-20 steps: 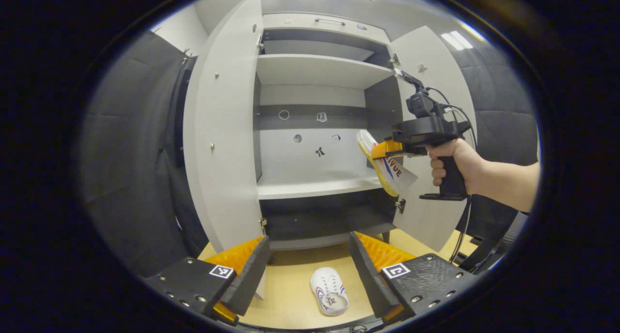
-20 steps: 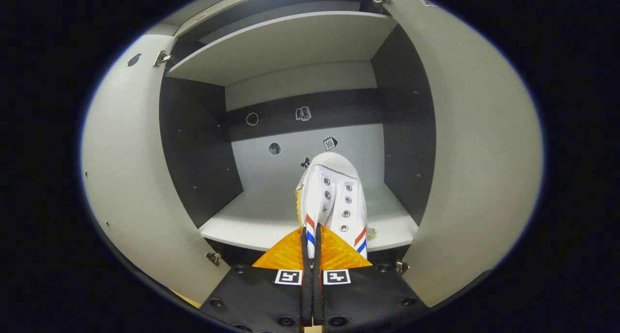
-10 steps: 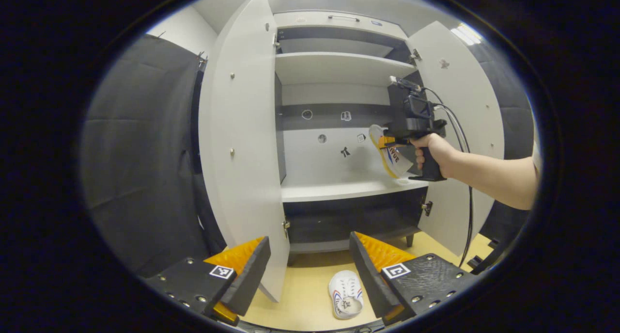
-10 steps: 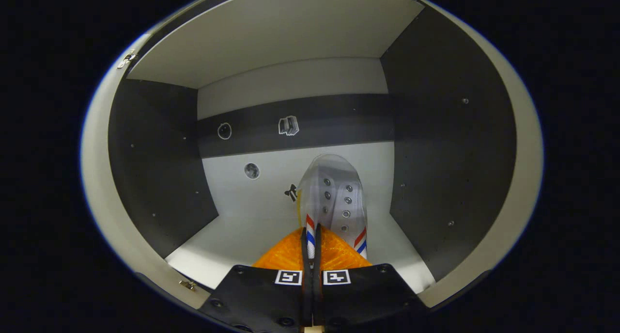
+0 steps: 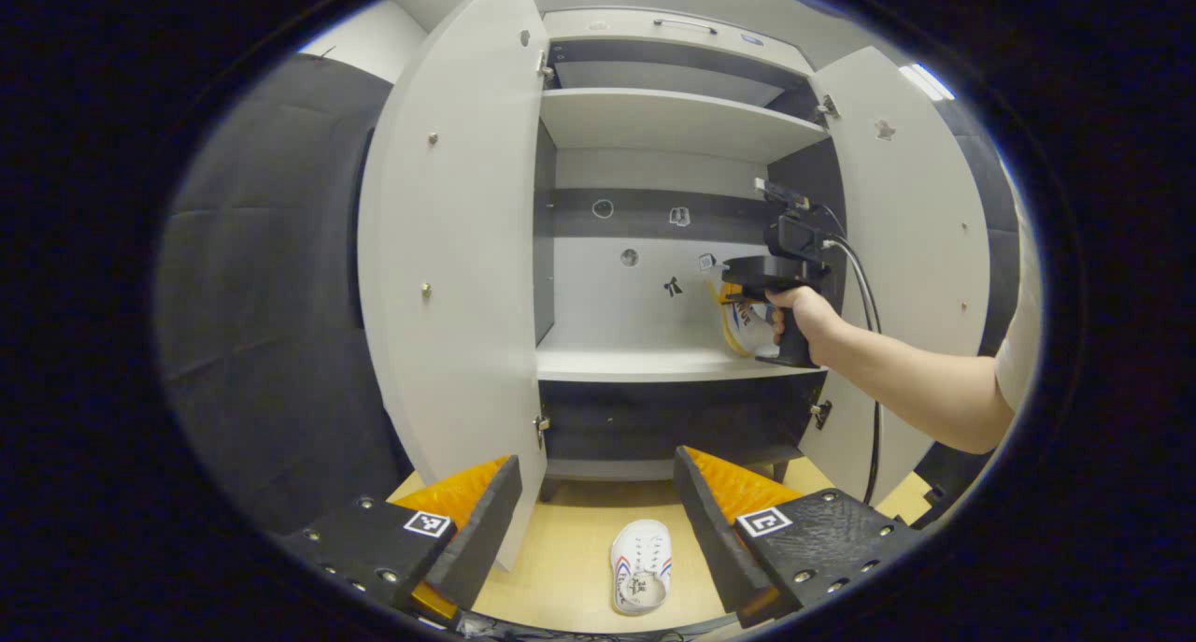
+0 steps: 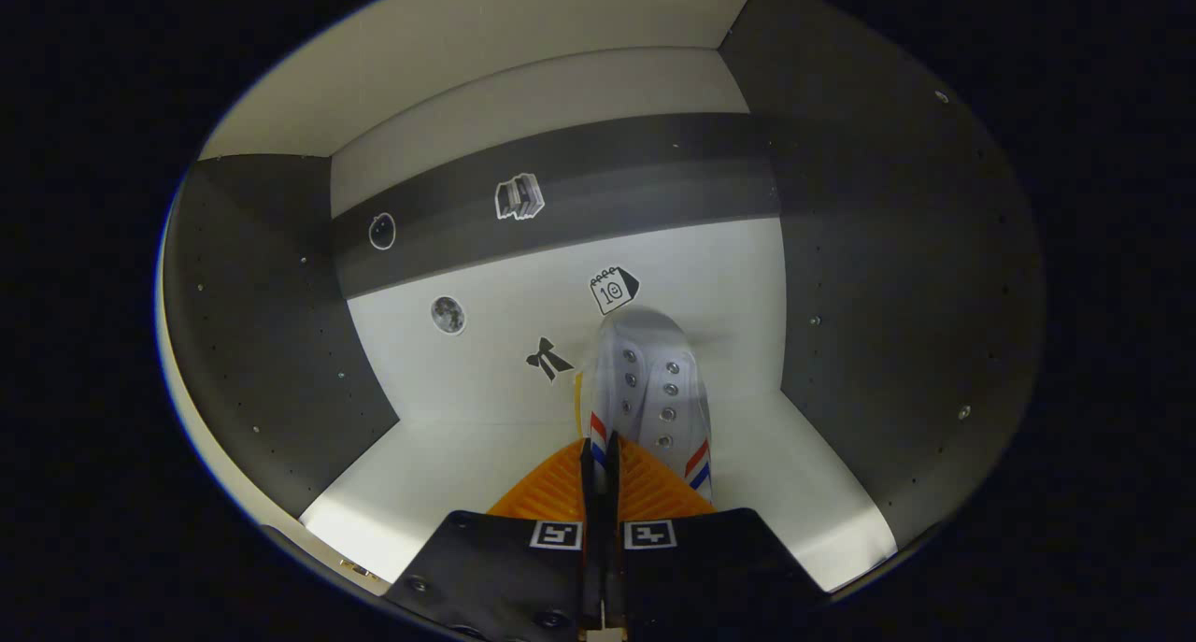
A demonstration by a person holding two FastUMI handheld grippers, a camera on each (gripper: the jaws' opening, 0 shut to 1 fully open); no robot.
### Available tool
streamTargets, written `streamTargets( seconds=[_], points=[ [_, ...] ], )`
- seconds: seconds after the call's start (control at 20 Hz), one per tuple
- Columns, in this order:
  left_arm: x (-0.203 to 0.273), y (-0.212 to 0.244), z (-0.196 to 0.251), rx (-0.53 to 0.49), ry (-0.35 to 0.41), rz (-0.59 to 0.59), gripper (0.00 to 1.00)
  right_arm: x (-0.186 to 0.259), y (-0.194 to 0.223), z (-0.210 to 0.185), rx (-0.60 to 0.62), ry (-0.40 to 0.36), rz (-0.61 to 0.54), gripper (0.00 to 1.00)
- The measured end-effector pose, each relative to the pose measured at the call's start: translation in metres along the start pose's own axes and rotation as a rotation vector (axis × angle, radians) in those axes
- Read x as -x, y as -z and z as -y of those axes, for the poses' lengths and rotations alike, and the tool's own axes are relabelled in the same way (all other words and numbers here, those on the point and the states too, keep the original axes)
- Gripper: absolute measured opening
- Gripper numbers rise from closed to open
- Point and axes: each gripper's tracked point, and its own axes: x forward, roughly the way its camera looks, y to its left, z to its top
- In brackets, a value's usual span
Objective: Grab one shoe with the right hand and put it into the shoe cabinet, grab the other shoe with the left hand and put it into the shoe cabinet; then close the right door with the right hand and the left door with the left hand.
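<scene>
The right gripper point(image 6: 599, 455) is clamped on a white shoe point(image 6: 649, 390) deep inside the shoe cabinet point(image 5: 654, 366), toe toward the far wall; lower the sole flat onto the shelf before releasing. The left gripper point(image 5: 598, 520) hangs open above the other shoe point(image 5: 641, 565) on the floor.

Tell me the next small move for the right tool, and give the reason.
Probably lower it a little and let go. The right tool is shut on the white canvas shoe with red and blue stripes, already inside the grey shoe cabinet and apparently above its pale shelf. The second white shoe lies on the wooden floor.
</scene>
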Motion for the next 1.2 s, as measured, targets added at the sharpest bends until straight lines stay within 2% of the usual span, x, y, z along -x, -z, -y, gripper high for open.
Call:
streamTargets(
  seconds=[0.1,0.15,0.25,0.3,0.35,0.4,0.45,0.6,0.7,0.75,0.8,0.9,1.0,1.15,1.2],
  points=[
    [0.0,-0.001,-0.006,0.008,-0.013,0.005,0.92,-0.004,0.001,0.003,-0.006,0.017,-0.005,0.04],
    [-0.001,0.0,-0.008,0.006,-0.016,0.005,0.92,-0.007,0.004,0.006,-0.008,0.03,-0.015,0.07],
    [-0.002,0.002,-0.011,0.006,-0.019,0.002,0.92,-0.004,-0.009,0.0,-0.015,0.016,0.032,0.15],
    [-0.002,0.004,-0.011,0.01,-0.014,0.002,0.92,0.002,-0.021,0.002,-0.017,0.026,0.067,0.13],
    [-0.001,0.004,-0.01,0.015,-0.006,0.004,0.92,0.006,-0.028,0.0,-0.021,0.02,0.094,0.02],
    [-0.001,0.005,-0.01,0.017,0.004,0.006,0.94,0.015,-0.03,-0.003,-0.023,0.02,0.102,0.26],
    [-0.001,0.006,-0.009,0.014,0.016,0.008,0.94,0.023,-0.03,-0.005,-0.018,0.017,0.1,0.29],
    [0.0,0.011,-0.011,-0.021,0.042,0.01,0.92,0.049,-0.027,-0.003,0.025,0.038,0.129,1.0],
    [-0.001,0.023,-0.015,-0.027,0.054,-0.018,0.94,0.076,-0.027,0.0,0.06,0.067,0.155,0.99],
    [-0.001,0.029,-0.015,-0.015,0.069,-0.033,0.92,0.09,-0.023,0.003,0.072,0.083,0.156,0.98],
    [-0.002,0.036,-0.015,-0.003,0.086,-0.047,0.94,0.104,-0.019,0.004,0.074,0.09,0.152,0.98],
    [-0.005,0.051,-0.016,0.002,0.118,-0.075,0.92,0.133,-0.003,0.008,0.059,0.109,0.143,0.98],
    [-0.01,0.072,-0.01,-0.035,0.165,-0.118,0.94,0.162,0.025,0.008,0.023,0.11,0.12,0.98],
    [-0.025,0.1,0.005,-0.073,0.22,-0.186,0.92,0.197,0.084,0.008,0.018,0.094,0.003,0.98],
    [-0.031,0.107,0.009,-0.072,0.246,-0.209,0.96,0.207,0.104,0.008,0.03,0.097,-0.035,0.98]
  ],
)
